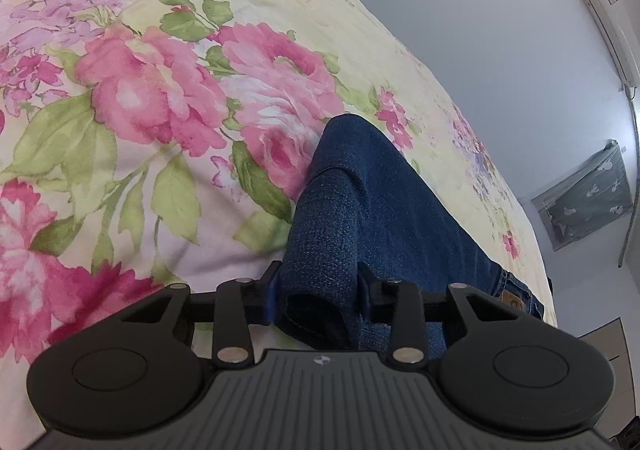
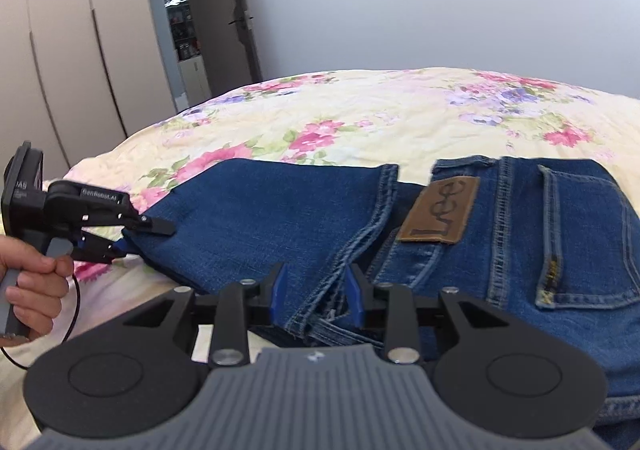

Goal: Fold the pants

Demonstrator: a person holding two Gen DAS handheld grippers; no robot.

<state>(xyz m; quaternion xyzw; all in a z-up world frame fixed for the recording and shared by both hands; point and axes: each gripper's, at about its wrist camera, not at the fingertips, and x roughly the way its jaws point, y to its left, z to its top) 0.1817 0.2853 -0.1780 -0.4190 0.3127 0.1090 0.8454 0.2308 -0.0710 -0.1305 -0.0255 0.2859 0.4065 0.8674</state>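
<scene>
The left gripper (image 1: 318, 290) held a thick folded leg end of the jeans (image 1: 384, 202) in its jaws, and the right gripper (image 2: 316, 292) pinched the seam near the waistband; the jeans lay folded on the bed (image 2: 360, 110). For a clean fold, both corners probably needed lifting together, edges aligned. Only the right view showed the leather patch (image 2: 440, 210), the pocket (image 2: 580, 234) and the hand (image 2: 28, 278) holding the left gripper.

My left gripper (image 1: 319, 288) is clamped on a folded end of the blue jeans (image 1: 360, 210), denim bunched between both fingers (image 1: 269, 292). Ahead, the jeans stretch away over the flowered bedspread (image 1: 140, 98).
</scene>
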